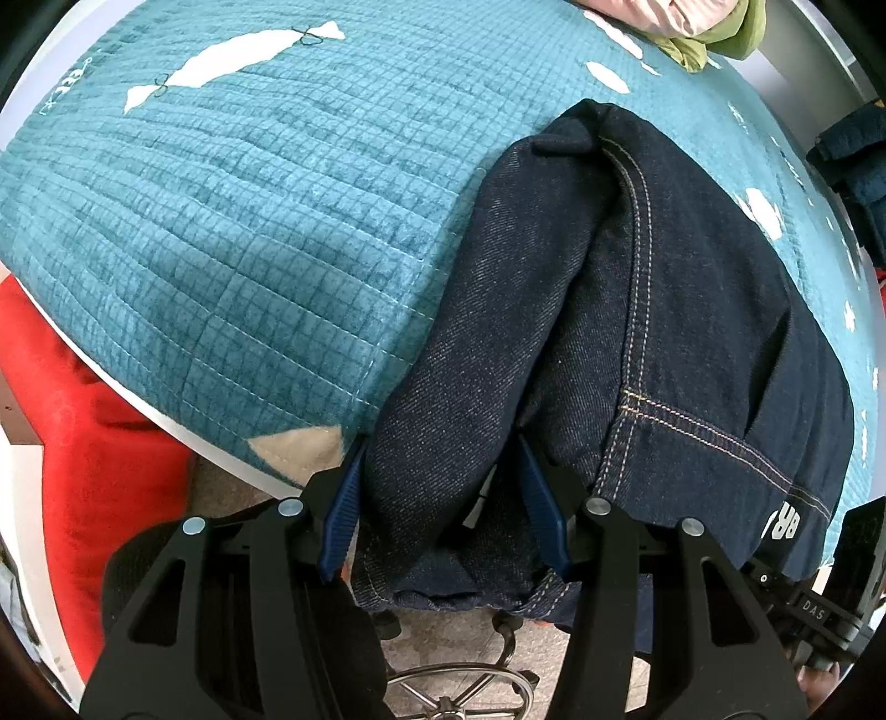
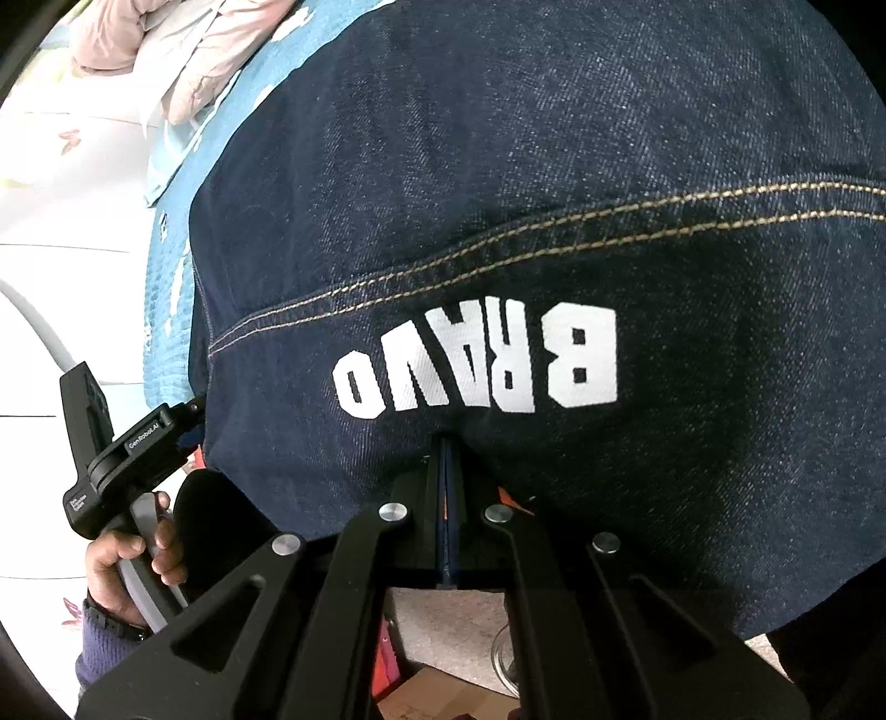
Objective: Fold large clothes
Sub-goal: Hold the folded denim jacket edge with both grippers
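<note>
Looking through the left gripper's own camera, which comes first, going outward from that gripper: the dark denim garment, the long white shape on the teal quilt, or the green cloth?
1. Denim garment: nearest, a fold of it sits between the jaws of the left gripper.
2. Long white shape: farther, upper left on the teal quilt.
3. Green cloth: far edge, upper right; close to the white shape in distance, so that order is uncertain.

Support surface is covered by a teal quilted blanket [image 1: 232, 221] printed with white shapes. Dark denim garment [image 1: 664, 310] is laid directly on the blanket, overhanging its near edge. Pink and green fabrics [image 1: 703, 27] are piled at the far edge.
</note>
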